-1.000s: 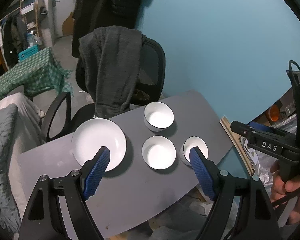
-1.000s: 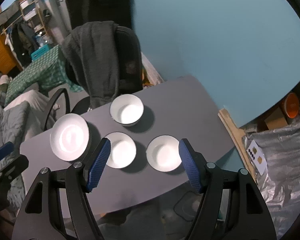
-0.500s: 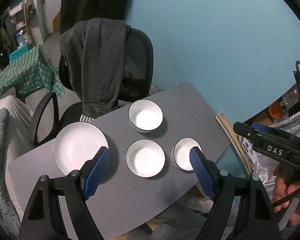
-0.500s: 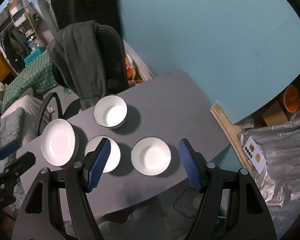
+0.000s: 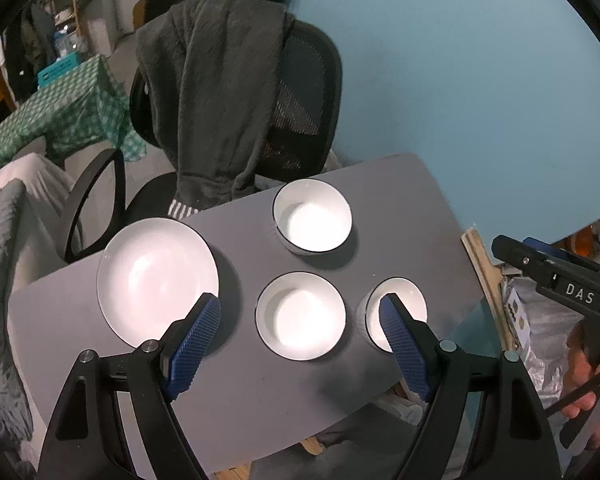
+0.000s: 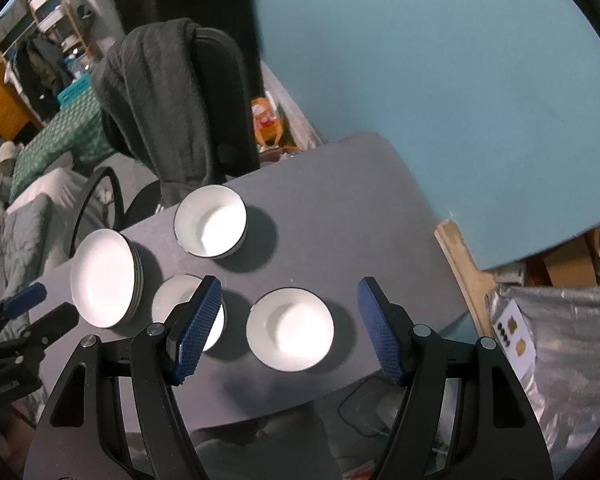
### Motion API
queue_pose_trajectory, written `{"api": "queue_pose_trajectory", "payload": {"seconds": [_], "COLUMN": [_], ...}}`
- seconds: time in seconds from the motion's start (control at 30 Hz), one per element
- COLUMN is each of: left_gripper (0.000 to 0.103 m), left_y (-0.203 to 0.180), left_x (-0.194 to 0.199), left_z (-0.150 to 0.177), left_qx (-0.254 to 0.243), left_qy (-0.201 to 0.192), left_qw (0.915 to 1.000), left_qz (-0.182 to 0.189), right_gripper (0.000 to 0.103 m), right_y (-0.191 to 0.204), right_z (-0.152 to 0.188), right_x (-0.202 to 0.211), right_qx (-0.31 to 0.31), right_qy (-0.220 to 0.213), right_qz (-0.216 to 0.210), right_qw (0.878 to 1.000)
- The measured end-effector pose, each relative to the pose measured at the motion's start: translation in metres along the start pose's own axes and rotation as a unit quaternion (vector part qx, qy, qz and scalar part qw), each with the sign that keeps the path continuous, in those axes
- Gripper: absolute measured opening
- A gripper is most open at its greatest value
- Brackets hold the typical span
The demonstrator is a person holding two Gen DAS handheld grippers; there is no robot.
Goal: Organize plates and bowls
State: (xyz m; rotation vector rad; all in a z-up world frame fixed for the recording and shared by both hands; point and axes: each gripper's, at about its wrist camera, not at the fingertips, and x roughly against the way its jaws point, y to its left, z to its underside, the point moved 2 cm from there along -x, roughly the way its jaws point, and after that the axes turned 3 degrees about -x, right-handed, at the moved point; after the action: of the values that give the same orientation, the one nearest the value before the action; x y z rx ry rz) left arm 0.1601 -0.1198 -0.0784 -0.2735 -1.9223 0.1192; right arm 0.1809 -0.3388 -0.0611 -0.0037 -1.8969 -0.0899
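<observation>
On a grey table (image 5: 400, 208) sit a stack of white plates (image 5: 156, 280) at the left and three white bowls with dark rims. One bowl (image 5: 312, 216) is farther back, one (image 5: 300, 316) is in the middle, and one (image 5: 400, 304) at the right is partly hidden by my finger. My left gripper (image 5: 300, 340) hovers open and empty above the middle bowl. My right gripper (image 6: 289, 292) hangs open and empty above the right bowl (image 6: 290, 329). In the right wrist view the plate stack (image 6: 104, 284) and the far bowl (image 6: 211, 221) lie to the left.
A black office chair (image 5: 300, 92) draped with a grey garment (image 5: 216, 92) stands behind the table, against a blue wall (image 5: 460, 60). A wooden board (image 6: 460, 264) and a silvery bag (image 6: 560, 340) lie right of the table. Bedding (image 5: 4, 280) and a green checked cloth (image 5: 60, 112) are at the left.
Both grippers have sunk toward the table and drifted sideways, so the plates and bowls look larger. Both pairs of jaws kept the same width. No dish has moved.
</observation>
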Motion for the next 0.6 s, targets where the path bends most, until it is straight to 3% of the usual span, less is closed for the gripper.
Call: {"api": "queue_pose_trajectory", "payload": {"seconds": [0.6], "left_gripper": [0.083], "left_y": [0.018], "left_x": [-0.066], "left_z": [0.015], "left_qx": [0.089], "left_qy": [0.032], "left_qw": [0.9955], "left_qz": [-0.008], "right_gripper": [0.070], "right_y": [0.011], "right_z": [-0.017], "right_x": [-0.086], "right_qx": [0.088], "right_qy": [0.072], "right_qz": [-0.048], "right_qw": [0.992]}}
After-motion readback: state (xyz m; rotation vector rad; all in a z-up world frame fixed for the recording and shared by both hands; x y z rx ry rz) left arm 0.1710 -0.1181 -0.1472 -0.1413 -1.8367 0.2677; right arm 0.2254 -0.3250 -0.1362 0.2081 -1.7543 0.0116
